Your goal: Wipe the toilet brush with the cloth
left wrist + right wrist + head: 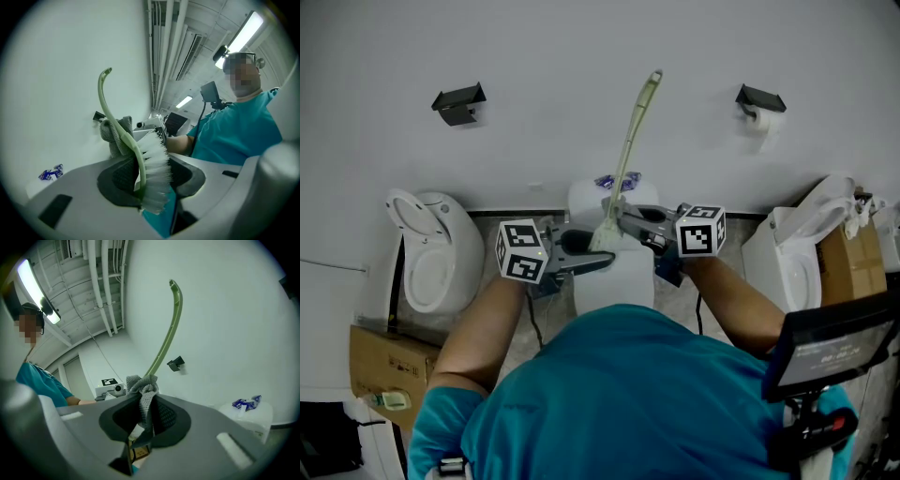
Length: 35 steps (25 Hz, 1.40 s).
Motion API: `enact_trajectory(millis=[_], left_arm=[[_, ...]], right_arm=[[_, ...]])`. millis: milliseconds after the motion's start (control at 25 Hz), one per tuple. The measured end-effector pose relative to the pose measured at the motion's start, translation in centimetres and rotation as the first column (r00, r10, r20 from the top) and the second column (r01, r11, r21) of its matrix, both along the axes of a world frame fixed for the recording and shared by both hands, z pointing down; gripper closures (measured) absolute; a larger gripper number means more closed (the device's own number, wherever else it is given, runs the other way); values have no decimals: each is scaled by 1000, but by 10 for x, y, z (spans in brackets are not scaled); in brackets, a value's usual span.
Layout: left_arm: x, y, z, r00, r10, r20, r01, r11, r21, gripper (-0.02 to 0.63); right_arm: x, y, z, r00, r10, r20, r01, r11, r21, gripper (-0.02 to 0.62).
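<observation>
A toilet brush with a pale green curved handle (633, 131) stands upright in front of the white wall. Its white bristle head (157, 164) sits between the jaws of my left gripper (598, 251), which is shut on it. A grey cloth (143, 390) is bunched round the lower handle just above the bristles. My right gripper (617, 216) is shut on this cloth and reaches in from the right, opposite the left one. In the left gripper view the cloth (116, 133) hugs the handle, with the right gripper behind it.
A toilet (431, 248) stands at the left and another (806, 253) at the right. A white cistern (614, 281) lies below the grippers, with a blue wrapper (617, 181) on it. Two black paper holders (457, 101) (761, 98) hang on the wall. A cardboard box (389, 361) sits low left.
</observation>
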State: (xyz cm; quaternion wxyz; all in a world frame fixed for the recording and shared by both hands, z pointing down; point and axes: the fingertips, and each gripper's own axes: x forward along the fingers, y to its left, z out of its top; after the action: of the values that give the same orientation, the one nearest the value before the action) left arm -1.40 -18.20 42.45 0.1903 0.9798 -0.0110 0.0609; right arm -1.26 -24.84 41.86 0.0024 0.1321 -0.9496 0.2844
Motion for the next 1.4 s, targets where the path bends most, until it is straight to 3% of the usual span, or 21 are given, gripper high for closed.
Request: enact_trajectory(millis=[520, 1400], left_arm=[[1, 7, 31, 983, 36, 180, -39, 999, 14, 454], [-1, 15, 54, 956, 68, 285, -70, 998, -5, 456]], right_arm=[[14, -18, -1, 997, 71, -27, -71, 997, -18, 549], [53, -62, -35, 975, 223, -10, -222, 975, 29, 549]])
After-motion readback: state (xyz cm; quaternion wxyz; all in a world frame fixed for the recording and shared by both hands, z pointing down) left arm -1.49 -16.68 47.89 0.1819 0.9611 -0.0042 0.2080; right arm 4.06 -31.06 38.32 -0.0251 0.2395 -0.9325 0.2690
